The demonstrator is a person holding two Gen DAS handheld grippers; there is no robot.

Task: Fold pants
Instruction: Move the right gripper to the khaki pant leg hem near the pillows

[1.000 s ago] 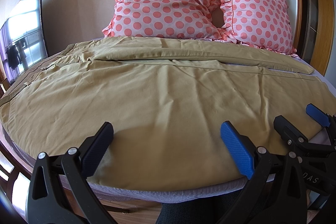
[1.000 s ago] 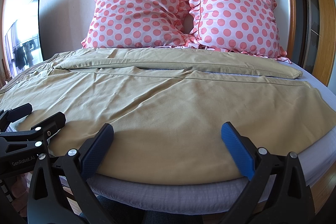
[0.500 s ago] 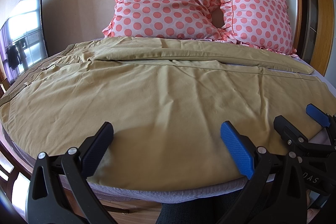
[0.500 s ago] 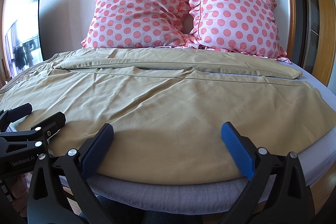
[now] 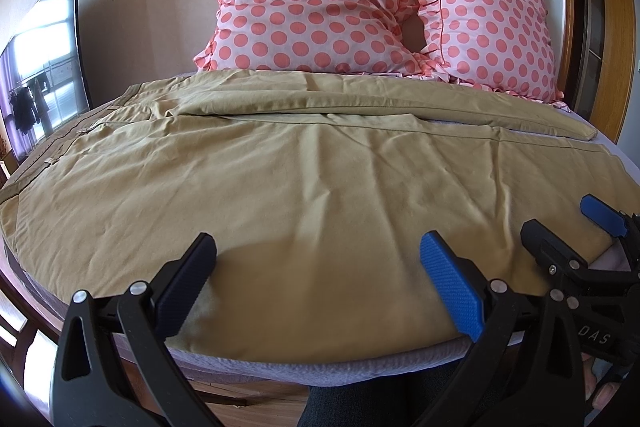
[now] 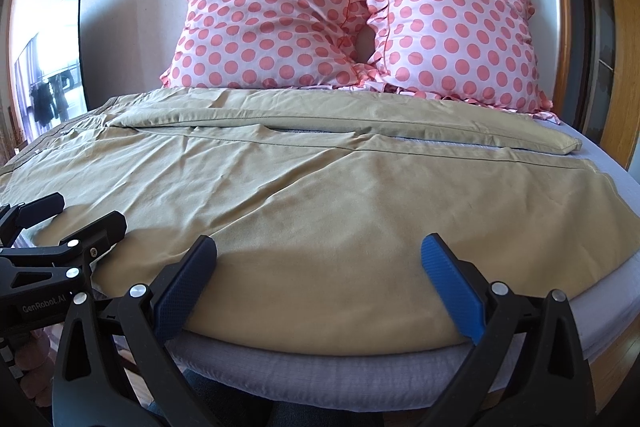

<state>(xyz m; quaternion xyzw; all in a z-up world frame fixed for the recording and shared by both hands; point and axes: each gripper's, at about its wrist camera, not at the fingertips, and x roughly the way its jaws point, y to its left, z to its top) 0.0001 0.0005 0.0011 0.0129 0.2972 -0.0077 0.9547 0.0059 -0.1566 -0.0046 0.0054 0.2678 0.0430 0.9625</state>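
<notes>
Khaki pants [image 5: 304,171] lie spread flat across the bed, waistband at the left, legs running right; they also show in the right wrist view [image 6: 320,203]. The far leg lies along the pillows, the near leg reaches the bed's front edge. My left gripper [image 5: 316,267] is open and empty just above the near leg's front edge. My right gripper [image 6: 318,267] is open and empty over the same edge, further right. Each gripper shows in the other's view: the right gripper [image 5: 560,227] at the right, the left gripper [image 6: 86,211] at the left.
Two pink polka-dot pillows [image 5: 312,7] [image 6: 452,31] lean on the wall behind the pants. The grey mattress edge [image 6: 320,363] curves in front. A dark screen [image 5: 44,67] stands at the left. Wooden frames [image 6: 616,47] stand at the right.
</notes>
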